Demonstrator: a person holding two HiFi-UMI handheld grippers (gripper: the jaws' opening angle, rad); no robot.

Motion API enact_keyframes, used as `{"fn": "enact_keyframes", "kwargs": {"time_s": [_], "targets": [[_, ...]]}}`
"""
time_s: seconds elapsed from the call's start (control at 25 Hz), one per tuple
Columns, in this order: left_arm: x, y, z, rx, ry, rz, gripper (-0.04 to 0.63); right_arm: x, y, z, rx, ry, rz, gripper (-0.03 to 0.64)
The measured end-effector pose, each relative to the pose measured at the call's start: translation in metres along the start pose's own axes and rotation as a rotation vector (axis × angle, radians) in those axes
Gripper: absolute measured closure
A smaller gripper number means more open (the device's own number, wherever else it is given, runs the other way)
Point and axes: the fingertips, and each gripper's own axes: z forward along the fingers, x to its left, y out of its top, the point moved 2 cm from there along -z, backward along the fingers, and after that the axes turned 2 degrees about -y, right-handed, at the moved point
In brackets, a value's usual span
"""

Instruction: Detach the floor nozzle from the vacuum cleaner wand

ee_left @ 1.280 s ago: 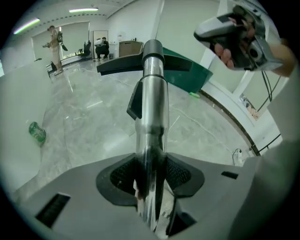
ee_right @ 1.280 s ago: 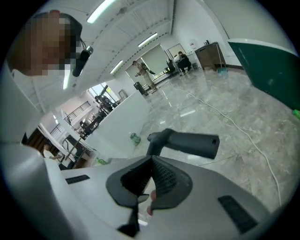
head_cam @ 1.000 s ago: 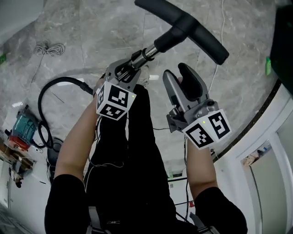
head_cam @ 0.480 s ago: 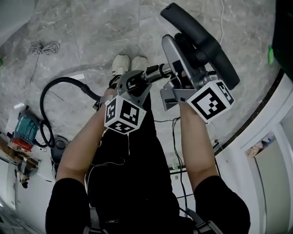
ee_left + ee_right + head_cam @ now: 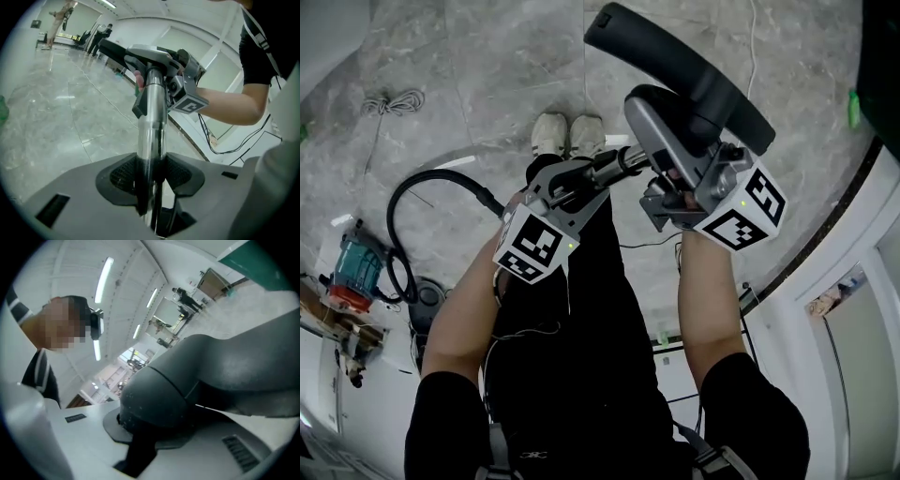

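Note:
The black floor nozzle (image 5: 694, 70) hangs in the air on the end of the chrome wand (image 5: 619, 159). My left gripper (image 5: 581, 173) is shut on the wand; in the left gripper view the tube (image 5: 152, 117) runs up between the dark pads (image 5: 124, 176). My right gripper (image 5: 670, 131) sits just right of it, around the nozzle's neck. In the right gripper view the dark grey neck (image 5: 159, 399) fills the gap, and the closing jaws press on it. The joint between wand and neck is hidden behind the right gripper.
A black hose (image 5: 422, 187) loops over the marble floor at the left, near a teal tool (image 5: 354, 267) and a coiled cord (image 5: 394, 98). My shoes (image 5: 567, 131) stand under the wand. A white door frame (image 5: 825, 309) and a dark floor strip run along the right.
The right gripper, open and below the nozzle a second ago, has moved up to the neck and closed on it. The left gripper has shifted with the wand, and the nozzle has tilted closer.

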Motion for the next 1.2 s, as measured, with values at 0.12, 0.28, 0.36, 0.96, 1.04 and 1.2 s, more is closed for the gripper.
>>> {"fn": "enact_keyframes", "kwargs": {"time_s": [0.12,0.28,0.36,0.96,1.04,1.2], "targets": [[-0.001,0.0,-0.002,-0.011,-0.002,-0.025,0.425,0.014,-0.002,-0.003,0.031,0.263,-0.003,0.538],[0.007,-0.017,-0.001,0.025,0.035,-0.071,0.425,-0.035,0.015,0.011,0.008,-0.168,0.06,0.538],[-0.019,-0.07,-0.002,0.177,-0.02,-0.038,0.425,-0.079,0.071,-0.018,-0.105,-0.529,0.049,0.54],[0.071,-0.137,0.017,0.359,0.136,-0.013,0.416,-0.079,0.058,-0.048,-0.095,-0.612,-0.159,0.54],[0.097,-0.138,0.028,0.362,0.198,-0.026,0.417,-0.073,0.041,-0.044,-0.068,-0.599,-0.2,0.54],[0.147,-0.139,0.06,0.389,0.26,-0.086,0.417,-0.07,0.022,-0.039,-0.043,-0.551,-0.185,0.54]]}}
